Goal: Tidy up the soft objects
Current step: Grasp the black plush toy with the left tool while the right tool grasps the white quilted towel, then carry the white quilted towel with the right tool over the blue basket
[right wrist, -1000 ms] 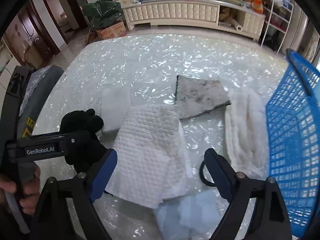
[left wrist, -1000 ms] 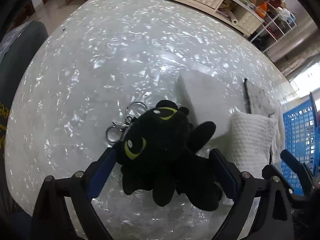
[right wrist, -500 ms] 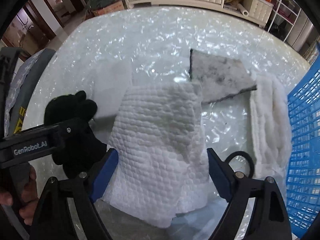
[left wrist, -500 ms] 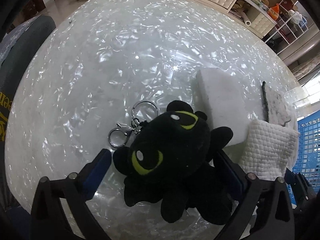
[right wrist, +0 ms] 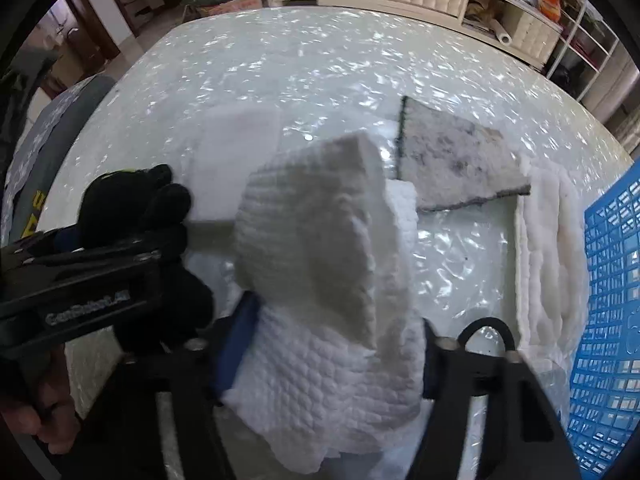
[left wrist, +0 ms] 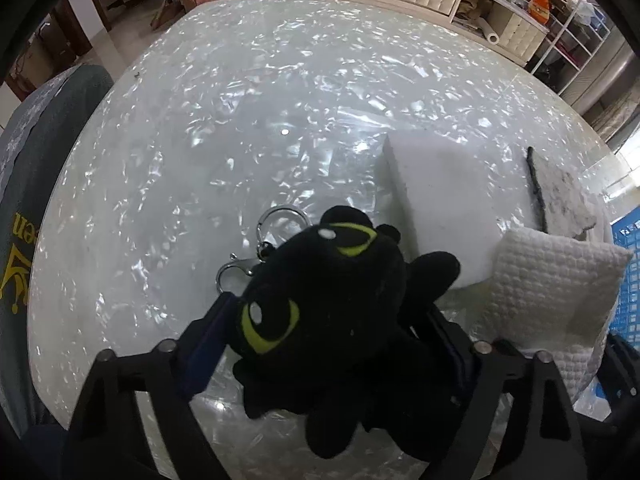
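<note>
Black plush toy (left wrist: pixel 320 312) is sitting squeezed between the left gripper (left wrist: pixel 324 344) fingers above the table (left wrist: pixel 200 120) — the right gripper (right wrist: pixel 324 344) is pinching the white quilted cloth (right wrist: pixel 320 280), beside the blue basket (right wrist: pixel 612 280).

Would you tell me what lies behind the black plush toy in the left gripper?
Behind the black plush toy lie its metal keyring and, to the right, a white foam block on the table. The plush hides the keyring's attachment.

The black plush toy (left wrist: pixel 320 312) looks matt and fuzzy, its key rings (left wrist: pixel 256 248) shiny metal. The white cloth (right wrist: pixel 332 280) has a quilted, bumpy weave, and the table (left wrist: pixel 240 100) gleams glossy under crinkled film. The blue basket (right wrist: pixel 612 300) is latticed plastic.
</note>
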### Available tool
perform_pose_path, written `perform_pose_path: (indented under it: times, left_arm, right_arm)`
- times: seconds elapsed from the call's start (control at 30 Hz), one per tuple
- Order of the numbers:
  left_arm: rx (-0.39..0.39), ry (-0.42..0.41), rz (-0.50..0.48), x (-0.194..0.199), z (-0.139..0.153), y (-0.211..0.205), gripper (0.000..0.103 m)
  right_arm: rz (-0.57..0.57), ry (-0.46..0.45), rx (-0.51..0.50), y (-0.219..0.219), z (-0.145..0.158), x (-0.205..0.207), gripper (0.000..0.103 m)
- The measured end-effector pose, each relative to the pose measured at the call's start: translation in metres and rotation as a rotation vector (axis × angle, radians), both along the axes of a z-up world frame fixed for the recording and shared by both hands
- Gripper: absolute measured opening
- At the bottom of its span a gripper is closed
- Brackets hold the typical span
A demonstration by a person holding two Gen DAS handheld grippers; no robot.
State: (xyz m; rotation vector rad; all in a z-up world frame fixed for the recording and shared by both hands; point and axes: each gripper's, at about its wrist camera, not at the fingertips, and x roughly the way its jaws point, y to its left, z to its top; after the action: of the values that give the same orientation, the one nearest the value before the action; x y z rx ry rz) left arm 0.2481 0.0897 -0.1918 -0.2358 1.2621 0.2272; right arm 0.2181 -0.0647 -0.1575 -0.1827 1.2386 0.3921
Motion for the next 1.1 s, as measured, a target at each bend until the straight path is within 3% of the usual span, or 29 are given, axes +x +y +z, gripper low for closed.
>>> perform_pose_path:
  times: [0.1,0.17,0.4,0.7,1.1]
  left_arm:
    - [-0.026,-0.010,-0.017,-0.003,0.003,-0.003,0.073]
    - [-0.056,-0.019,-0.021,-0.009,0.006,-0.001,0.070]
    - [-0.192,-0.043,0.012,-0.031,0.015,0.025,0.064]
    - [-0.178,-0.128,-0.030,-0.055,0.051,0.020,0.064]
    - [-0.142,-0.277,-0.159,-0.082,0.119,-0.029,0.065]
  right_arm:
    - [0.004,0.017,0.046,0.005,0.002,-0.006,0.029]
    - [-0.001,0.022,0.070,0.003,0.002,-0.007,0.026]
    - [-0.019,0.031,0.145,-0.007,0.017,-0.013,0.024]
    - [-0.027,-0.025,0.177,-0.024,0.053,-0.026,0.024]
    - [-0.047,-0.140,0.204,-0.068,0.100,-0.064,0.024]
